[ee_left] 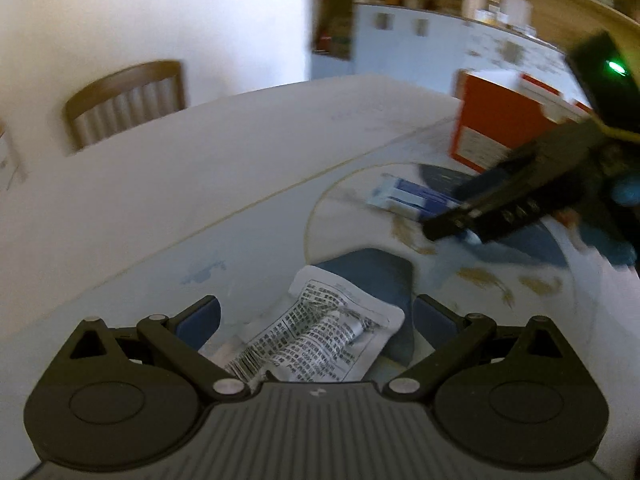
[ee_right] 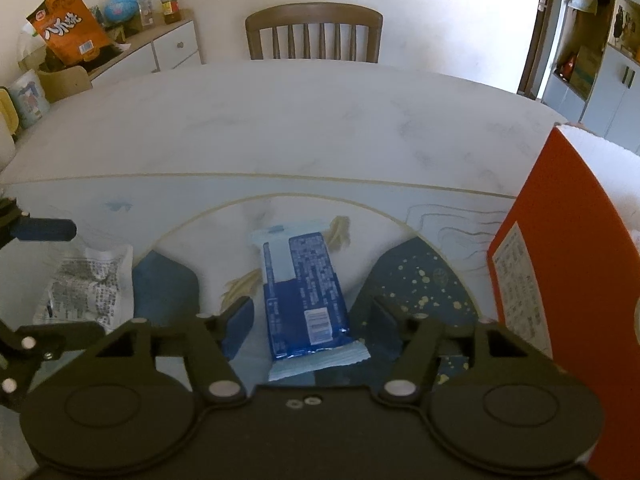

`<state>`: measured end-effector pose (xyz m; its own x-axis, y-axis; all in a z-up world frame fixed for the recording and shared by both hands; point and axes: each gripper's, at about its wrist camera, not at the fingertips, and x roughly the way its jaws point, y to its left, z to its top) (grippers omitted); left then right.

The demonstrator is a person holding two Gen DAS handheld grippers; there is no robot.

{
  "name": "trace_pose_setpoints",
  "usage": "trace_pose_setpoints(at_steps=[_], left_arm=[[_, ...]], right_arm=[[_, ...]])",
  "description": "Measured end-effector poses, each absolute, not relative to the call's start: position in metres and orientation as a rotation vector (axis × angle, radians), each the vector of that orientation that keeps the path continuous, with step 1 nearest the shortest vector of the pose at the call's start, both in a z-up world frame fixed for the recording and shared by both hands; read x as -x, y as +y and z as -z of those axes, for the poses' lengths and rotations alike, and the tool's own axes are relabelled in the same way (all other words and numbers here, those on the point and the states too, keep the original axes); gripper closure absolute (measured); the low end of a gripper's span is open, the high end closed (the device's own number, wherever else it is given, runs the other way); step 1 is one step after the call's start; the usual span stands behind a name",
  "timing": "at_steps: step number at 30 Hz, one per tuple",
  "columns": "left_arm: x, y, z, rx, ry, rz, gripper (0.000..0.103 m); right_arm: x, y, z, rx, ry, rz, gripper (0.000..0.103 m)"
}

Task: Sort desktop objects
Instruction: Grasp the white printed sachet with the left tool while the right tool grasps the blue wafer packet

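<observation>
A crumpled white packet with black print (ee_left: 320,336) lies on the table mat between the spread fingers of my open left gripper (ee_left: 316,316); it also shows at the left of the right wrist view (ee_right: 88,284). A blue and white wrapped packet (ee_right: 300,296) lies lengthwise between the spread fingers of my open right gripper (ee_right: 310,320); it shows further off in the left wrist view (ee_left: 412,198), partly behind the right gripper's body (ee_left: 520,188). Neither packet is gripped.
An orange box (ee_right: 560,280) stands open at the right, close to the right gripper; it also shows in the left wrist view (ee_left: 500,124). A wooden chair (ee_right: 314,32) stands at the table's far side. A cabinet (ee_right: 168,48) with snacks is at the far left.
</observation>
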<state>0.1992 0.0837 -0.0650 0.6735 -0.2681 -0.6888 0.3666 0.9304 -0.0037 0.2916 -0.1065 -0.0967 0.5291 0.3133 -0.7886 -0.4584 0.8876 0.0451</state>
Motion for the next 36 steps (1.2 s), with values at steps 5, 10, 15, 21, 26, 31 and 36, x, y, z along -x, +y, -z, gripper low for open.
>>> trace_pose_setpoints(at_steps=[5,10,15,21,26,31,36], left_arm=[[-0.199,0.089,0.067,-0.261,0.735,0.537,0.000],[-0.203,0.090,0.076,-0.290,0.738,0.561,0.000],[-0.206,0.095,0.083,-0.268,0.749,0.565,0.001],[-0.205,0.094,0.085,-0.243,0.741,0.552,0.003],[-0.203,0.089,0.084,-0.234,0.747,0.520,0.006],[-0.199,0.081,0.083,-0.211,0.740,0.464,0.016],[-0.193,0.073,0.081,-0.200,0.737,0.418,0.028]], right_arm=[[-0.292,-0.106,0.097,0.184,0.905,-0.466,0.037],[-0.291,-0.104,0.097,0.190,0.905,-0.463,0.036],[-0.291,-0.102,0.098,0.193,0.899,-0.460,0.034],[-0.293,-0.102,0.100,0.193,0.888,-0.452,0.034],[-0.292,-0.101,0.101,0.191,0.878,-0.442,0.035],[-0.290,-0.099,0.100,0.189,0.870,-0.434,0.042],[-0.287,-0.095,0.099,0.197,0.869,-0.445,0.056]])
